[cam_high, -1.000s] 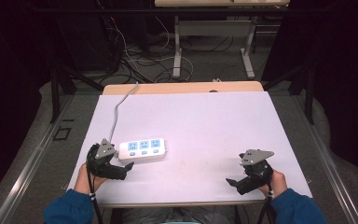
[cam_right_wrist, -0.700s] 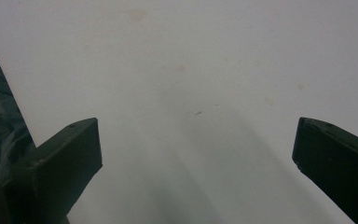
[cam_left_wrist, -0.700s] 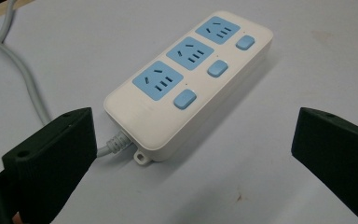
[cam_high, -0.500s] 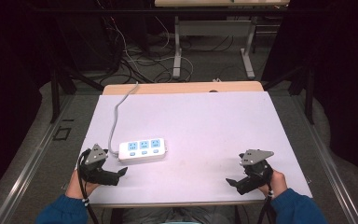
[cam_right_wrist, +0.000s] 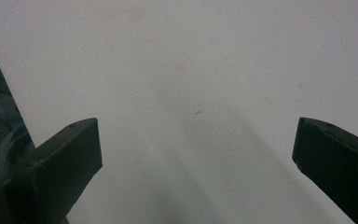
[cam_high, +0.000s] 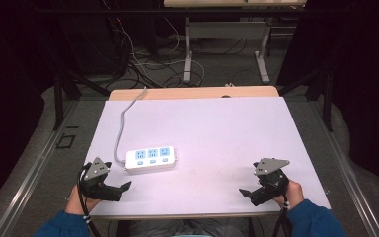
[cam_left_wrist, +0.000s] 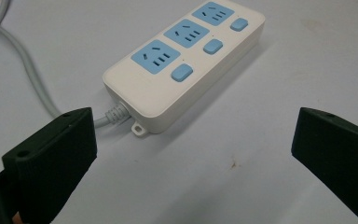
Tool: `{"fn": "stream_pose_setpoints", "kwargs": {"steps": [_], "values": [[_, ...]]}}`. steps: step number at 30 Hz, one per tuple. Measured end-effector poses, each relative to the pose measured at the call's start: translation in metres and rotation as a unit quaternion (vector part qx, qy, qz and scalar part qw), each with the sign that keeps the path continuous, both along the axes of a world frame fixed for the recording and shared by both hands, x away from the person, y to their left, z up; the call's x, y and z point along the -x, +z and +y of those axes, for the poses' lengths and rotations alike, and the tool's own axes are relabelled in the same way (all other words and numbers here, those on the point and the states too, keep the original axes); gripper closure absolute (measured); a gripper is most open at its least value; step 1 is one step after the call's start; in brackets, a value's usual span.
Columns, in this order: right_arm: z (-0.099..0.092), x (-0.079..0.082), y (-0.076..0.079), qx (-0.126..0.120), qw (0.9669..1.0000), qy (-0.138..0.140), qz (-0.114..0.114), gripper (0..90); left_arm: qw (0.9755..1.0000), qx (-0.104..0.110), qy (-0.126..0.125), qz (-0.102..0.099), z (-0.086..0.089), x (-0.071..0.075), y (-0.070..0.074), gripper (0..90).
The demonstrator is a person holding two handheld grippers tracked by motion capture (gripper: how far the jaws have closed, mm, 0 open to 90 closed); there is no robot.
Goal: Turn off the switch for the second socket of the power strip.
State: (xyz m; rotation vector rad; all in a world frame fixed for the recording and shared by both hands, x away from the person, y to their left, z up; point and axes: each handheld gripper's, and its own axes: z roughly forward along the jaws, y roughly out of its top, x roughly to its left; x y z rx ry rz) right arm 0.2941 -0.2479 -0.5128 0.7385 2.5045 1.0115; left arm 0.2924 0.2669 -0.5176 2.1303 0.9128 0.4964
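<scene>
At the left edge of the worktop, 1 left gripper sits in a person's left hand, low over the near edge. Its 2 black, blocky jaws stand wide apart and released, holding nothing and touching nothing; the left gripper view shows them on either side of bare surface just short of the power strip.

That 1 strip is a white, smooth plastic slab with rounded corners, lying flat left of centre on the worktop, just beyond the left gripper. It carries 3 blue sockets, 3 blue square buttons, and 1 grey cable curving away to the far edge.

The worktop is a matte, pale sheet with faint specks.

At the right, 1 right gripper, held in the right hand, has its 2 jaws spread wide too, empty above bare worktop.
</scene>
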Motion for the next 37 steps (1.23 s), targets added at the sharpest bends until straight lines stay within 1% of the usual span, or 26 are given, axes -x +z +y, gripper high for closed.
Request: {"fn": "stream_pose_setpoints", "kwargs": {"steps": [1,6,8,9,11,12,14,15,19,22,27,31,37], "values": [[0.0,0.0001,0.0,0.0,1.0,0.0,0.0,0.9,1.0,0.003,-0.001,-0.002,0.0003,0.0006,-0.0011,0.2],[0.0005,0.0001,-0.0003,-0.001,1.0,-0.004,-0.003,0.9,1.0,0.004,-0.001,0.002,0.0036,0.0034,-0.0027,0.2],[0.0005,0.0001,-0.0004,-0.001,1.0,-0.004,-0.002,0.9,1.0,0.006,0.002,-0.002,0.0042,0.0045,-0.0035,0.2],[0.0006,0.0004,-0.0004,-0.002,1.0,-0.005,-0.001,0.9,1.0,0.005,0.001,0.001,0.0049,0.0049,-0.0034,0.2],[0.0005,0.0,-0.0005,-0.001,1.0,-0.004,-0.003,0.9,1.0,0.005,0.004,0.0,0.0056,0.0056,-0.0037,0.2],[0.0005,-0.0001,-0.0005,-0.001,1.0,-0.003,-0.002,0.9,0.9999,0.008,0.007,0.001,0.0055,0.0061,-0.0042,0.2],[0.0004,-0.0001,-0.0003,0.0,1.0,-0.002,-0.001,0.9,1.0,0.008,0.005,-0.001,0.0065,0.0061,-0.0051,0.2],[0.0004,-0.0002,-0.0003,0.0,1.0,-0.002,-0.001,0.9,0.9999,0.008,0.007,0.002,0.0067,0.0066,-0.005,0.2],[0.0005,-0.0003,-0.0005,-0.001,1.0,-0.003,-0.001,0.9,0.9999,0.011,0.01,0.0,0.007,0.0068,-0.0058,0.2],[0.0004,-0.0003,-0.0005,-0.001,1.0,-0.002,0.0,0.9,0.9999,0.007,0.008,0.001,0.0066,0.0069,-0.0061,0.2],[0.0003,-0.0005,-0.0006,0.001,1.0,-0.002,-0.001,0.9,0.9999,0.01,0.009,-0.001,0.0056,0.0063,-0.0072,0.2],[0.0002,-0.0005,-0.0005,0.001,1.0,-0.002,0.0,0.9,1.0,0.003,0.005,0.002,0.006,0.0058,-0.0066,0.2],[0.0002,-0.0005,-0.0004,-0.001,1.0,-0.003,-0.001,0.9,0.9999,0.006,0.007,0.003,0.0063,0.0053,-0.0069,0.1]]}}
